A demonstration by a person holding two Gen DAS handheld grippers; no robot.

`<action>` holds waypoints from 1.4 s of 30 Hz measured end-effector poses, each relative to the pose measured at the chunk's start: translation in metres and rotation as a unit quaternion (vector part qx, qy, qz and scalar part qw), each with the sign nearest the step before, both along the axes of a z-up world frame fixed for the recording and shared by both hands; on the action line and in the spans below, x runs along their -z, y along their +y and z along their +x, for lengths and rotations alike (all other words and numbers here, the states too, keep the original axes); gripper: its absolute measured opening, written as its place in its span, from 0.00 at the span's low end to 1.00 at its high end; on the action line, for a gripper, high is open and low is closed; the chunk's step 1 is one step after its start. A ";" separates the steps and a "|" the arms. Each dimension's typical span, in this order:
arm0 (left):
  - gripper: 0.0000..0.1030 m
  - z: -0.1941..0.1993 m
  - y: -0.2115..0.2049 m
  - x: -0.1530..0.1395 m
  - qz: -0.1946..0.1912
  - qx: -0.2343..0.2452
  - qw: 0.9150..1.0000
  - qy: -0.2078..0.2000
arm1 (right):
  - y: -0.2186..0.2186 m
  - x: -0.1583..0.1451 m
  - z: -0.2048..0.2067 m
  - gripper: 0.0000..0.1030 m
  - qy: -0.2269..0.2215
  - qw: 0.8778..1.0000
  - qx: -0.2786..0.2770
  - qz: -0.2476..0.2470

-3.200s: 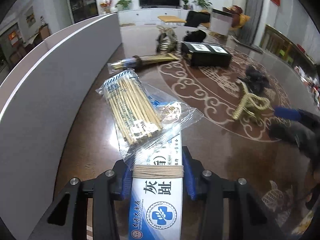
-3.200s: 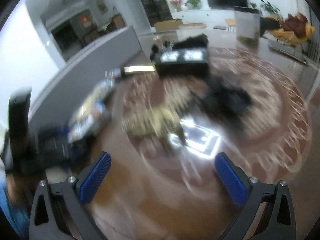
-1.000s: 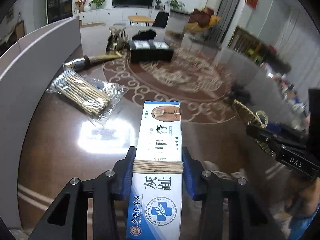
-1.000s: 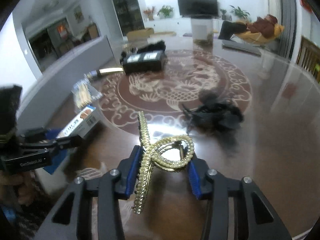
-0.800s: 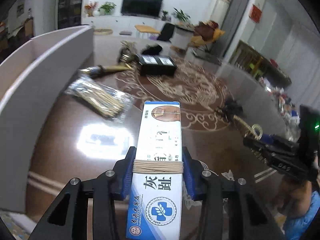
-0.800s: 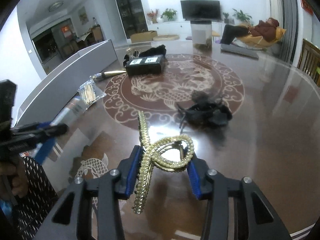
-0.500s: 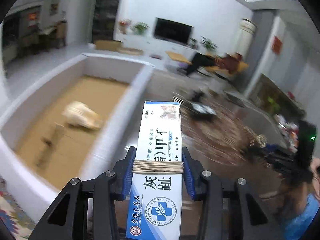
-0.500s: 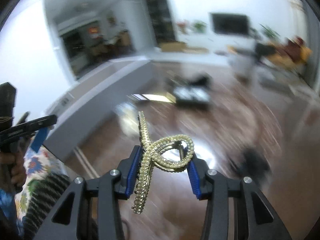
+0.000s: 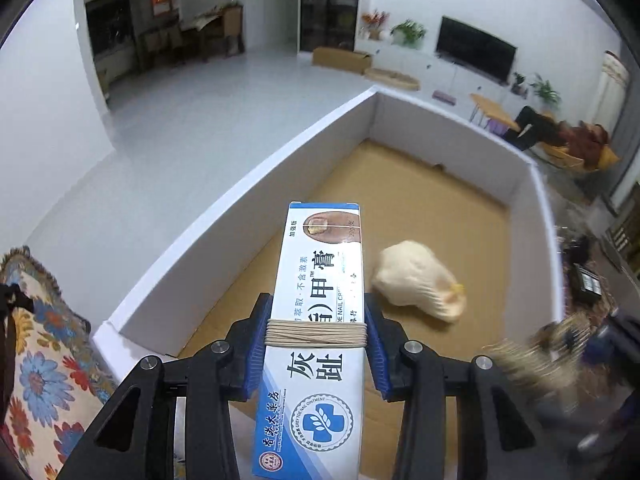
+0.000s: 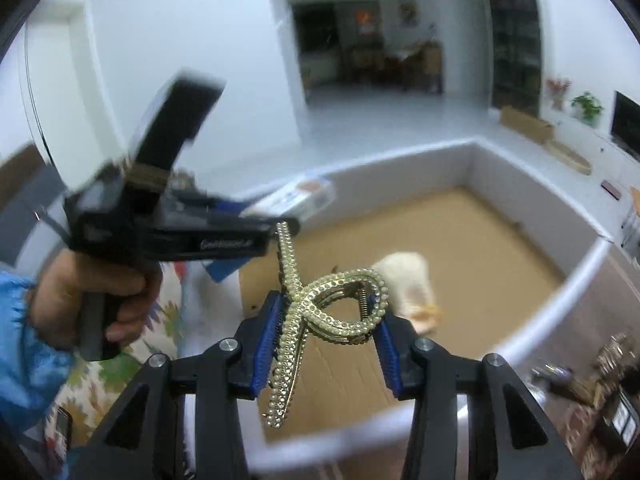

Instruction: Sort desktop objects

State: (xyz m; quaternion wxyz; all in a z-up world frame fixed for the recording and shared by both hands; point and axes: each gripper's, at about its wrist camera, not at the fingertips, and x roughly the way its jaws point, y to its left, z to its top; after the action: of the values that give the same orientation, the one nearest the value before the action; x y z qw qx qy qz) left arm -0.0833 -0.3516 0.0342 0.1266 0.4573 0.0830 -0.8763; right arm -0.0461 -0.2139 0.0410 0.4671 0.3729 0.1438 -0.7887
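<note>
Below both tongs, a wide white-walled box with a brown cardboard floor, mostly bare and open for moving. Only one thing inside: a cream cloth pouch, near the middle, well apart from the walls. Right of the box, on the dark tabletop, blurred small objects. Left of the box, a flowered cloth.

Left tongs clamped on a long blue-and-white ointment carton with an elastic band wrapped around it; carton held above the box floor, just beside the pouch in view. Right tongs clamped on a gold beaded hair claw, also over the box. Left hand visible in the right wrist view, gripping the black handle.
</note>
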 end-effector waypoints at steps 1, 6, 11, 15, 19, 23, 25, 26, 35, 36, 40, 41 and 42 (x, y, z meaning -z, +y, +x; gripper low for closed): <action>0.44 -0.005 -0.003 0.007 -0.002 -0.007 1.000 -0.012 | -0.006 0.008 -0.003 0.46 -0.005 1.000 0.000 0.013; 0.75 -0.006 -0.004 0.025 -0.017 -0.035 0.999 -0.026 | -0.008 0.020 -0.013 0.89 -0.029 0.999 0.022 0.006; 0.75 0.024 0.017 0.006 -0.018 -0.023 0.999 0.034 | 0.051 0.001 0.006 0.91 -0.004 0.998 0.047 -0.047; 0.75 0.054 0.056 -0.013 -0.013 0.021 0.997 0.070 | 0.132 -0.001 0.033 0.94 0.038 0.994 0.089 -0.057; 0.86 0.067 0.125 -0.030 -0.004 0.092 0.992 0.091 | 0.221 0.015 0.061 0.99 0.072 0.984 0.157 -0.032; 0.92 0.066 0.203 -0.029 0.017 0.169 0.982 0.085 | 0.322 0.042 0.080 0.99 0.064 0.968 0.241 0.024; 0.92 0.066 0.234 -0.023 0.028 0.201 0.977 0.068 | 0.363 0.053 0.088 0.99 0.053 0.959 0.277 0.043; 0.92 0.069 0.254 -0.017 0.031 0.221 0.973 0.057 | 0.389 0.061 0.094 0.99 0.043 0.952 0.299 0.054; 0.92 0.051 0.363 0.065 0.063 0.249 0.966 -0.029 | 0.474 0.108 0.095 0.99 -0.021 0.915 0.389 0.108; 0.92 0.049 0.367 0.071 0.061 0.245 0.967 -0.034 | 0.475 0.109 0.094 0.99 -0.024 0.914 0.392 0.104; 0.92 0.043 0.377 0.100 0.018 0.230 0.972 -0.051 | 0.476 0.111 0.096 1.00 -0.018 0.916 0.389 0.094; 0.91 0.043 0.376 0.106 0.014 0.227 0.972 -0.055 | 0.476 0.110 0.095 1.00 -0.018 0.917 0.387 0.093; 0.92 0.046 0.375 0.110 0.009 0.226 0.973 -0.050 | 0.474 0.109 0.096 1.00 -0.019 0.917 0.387 0.092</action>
State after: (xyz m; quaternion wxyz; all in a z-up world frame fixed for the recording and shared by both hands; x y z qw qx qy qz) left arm -0.0376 0.0234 -0.0759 -0.0742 0.5089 -0.0213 -0.8573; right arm 0.0501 0.2597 -0.0679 0.0916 0.4556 0.0513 -0.8840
